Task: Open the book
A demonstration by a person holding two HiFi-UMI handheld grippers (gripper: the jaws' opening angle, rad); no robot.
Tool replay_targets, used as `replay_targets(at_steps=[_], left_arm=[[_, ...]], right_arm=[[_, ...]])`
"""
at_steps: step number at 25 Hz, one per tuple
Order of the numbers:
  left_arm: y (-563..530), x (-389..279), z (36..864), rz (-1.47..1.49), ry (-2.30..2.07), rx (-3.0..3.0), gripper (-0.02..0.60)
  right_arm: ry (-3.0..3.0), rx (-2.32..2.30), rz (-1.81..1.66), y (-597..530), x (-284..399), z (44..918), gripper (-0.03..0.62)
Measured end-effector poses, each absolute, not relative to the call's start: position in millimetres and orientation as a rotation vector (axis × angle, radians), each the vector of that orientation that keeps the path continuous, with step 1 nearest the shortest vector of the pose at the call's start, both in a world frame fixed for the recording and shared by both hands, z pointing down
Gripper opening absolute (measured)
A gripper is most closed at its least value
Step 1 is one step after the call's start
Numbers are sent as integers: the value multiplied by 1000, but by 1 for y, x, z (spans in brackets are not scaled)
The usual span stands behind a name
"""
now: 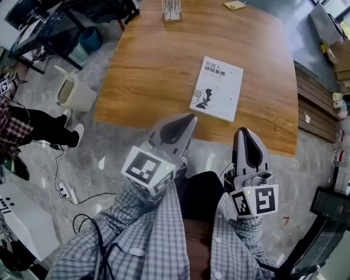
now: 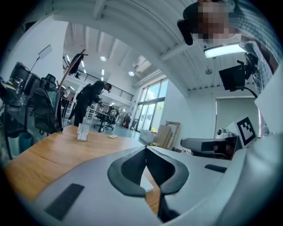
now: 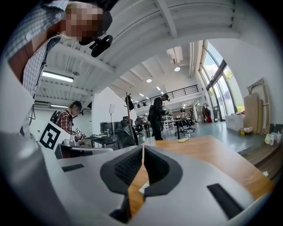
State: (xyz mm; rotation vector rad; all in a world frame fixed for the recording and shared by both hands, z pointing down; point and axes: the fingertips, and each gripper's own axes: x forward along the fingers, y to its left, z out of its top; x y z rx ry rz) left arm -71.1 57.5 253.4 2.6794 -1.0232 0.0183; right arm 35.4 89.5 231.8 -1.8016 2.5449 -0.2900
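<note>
A closed white book (image 1: 216, 88) with dark print on its cover lies flat on the wooden table (image 1: 147, 65), near the front right edge. My left gripper (image 1: 191, 117) hovers over the table's front edge, short of the book and to its left, jaws shut with nothing in them. My right gripper (image 1: 244, 131) is held just off the table's front edge, below the book's near right corner, also shut and empty. In the left gripper view the tips meet at the left gripper (image 2: 146, 149). In the right gripper view the right gripper (image 3: 142, 148) looks the same, with a sliver of book (image 3: 145, 185) below.
A clear card holder (image 1: 171, 11) and a small yellow item (image 1: 235, 5) sit at the table's far end. A white bin (image 1: 74, 93) stands on the floor to the left, near a seated person's legs (image 1: 38, 128). Cables run over the floor at lower left.
</note>
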Motion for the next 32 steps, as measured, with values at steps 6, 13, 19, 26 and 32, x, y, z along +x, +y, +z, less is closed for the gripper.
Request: replay_targets(at_steps=[6,13,19,26,32], left_arm=[[43,-65,270,48,-997,2648,5],[15,-52,282,74,-1029,2614,5],[-19,-30,283,96,-1076,2591,5],[-50,2,300,169,-1109,2548,5],[-67,22,308,187,-1164,2510,5]], right_arm=[[2536,-1849,-366,77,44,251,26],[2524,-1838,-424,39,67,270,26],[2536,-1810,-497,3,97,286,26],[2568,-1773,-624,-35,131,318,26],[2633,-1750,-745,-58,145,348,26]])
